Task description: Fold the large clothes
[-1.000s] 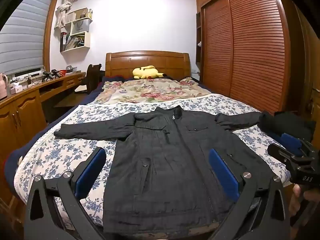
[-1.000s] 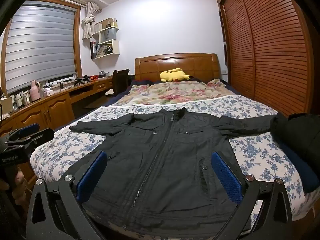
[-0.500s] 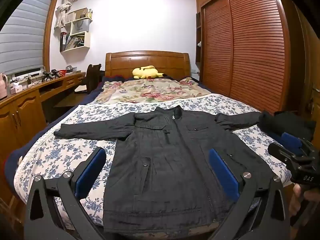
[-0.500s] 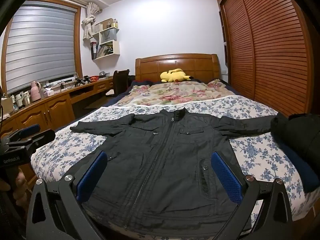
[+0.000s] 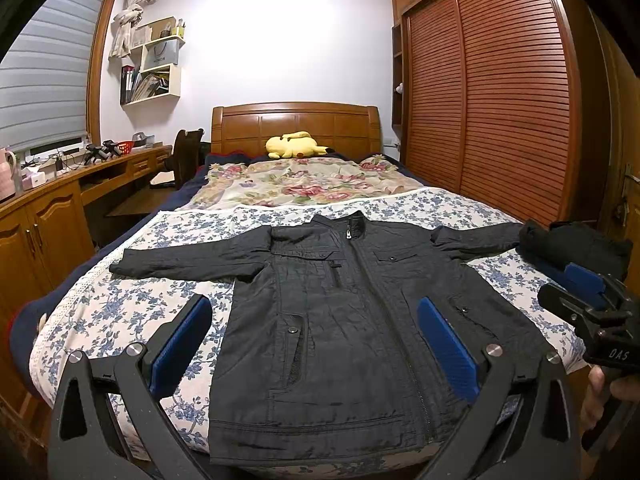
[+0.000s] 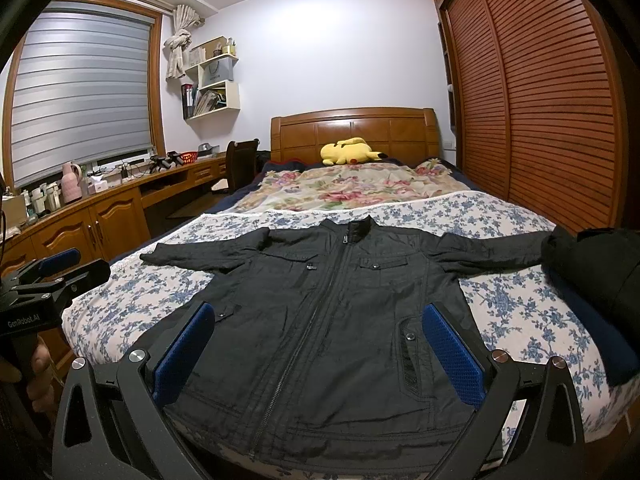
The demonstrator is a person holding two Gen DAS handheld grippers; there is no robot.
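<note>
A dark zipped jacket lies flat and face up on the flowered bedspread, sleeves spread to both sides, hem at the foot of the bed. My left gripper hovers open above the hem, its blue pads wide apart and holding nothing. My right gripper is likewise open over the hem, empty. Each gripper also shows at the edge of the other's view, held by a hand.
A dark folded garment sits at the bed's right edge by the right sleeve. A floral quilt and yellow plush toy lie near the headboard. A wooden desk runs along the left, a slatted wardrobe along the right.
</note>
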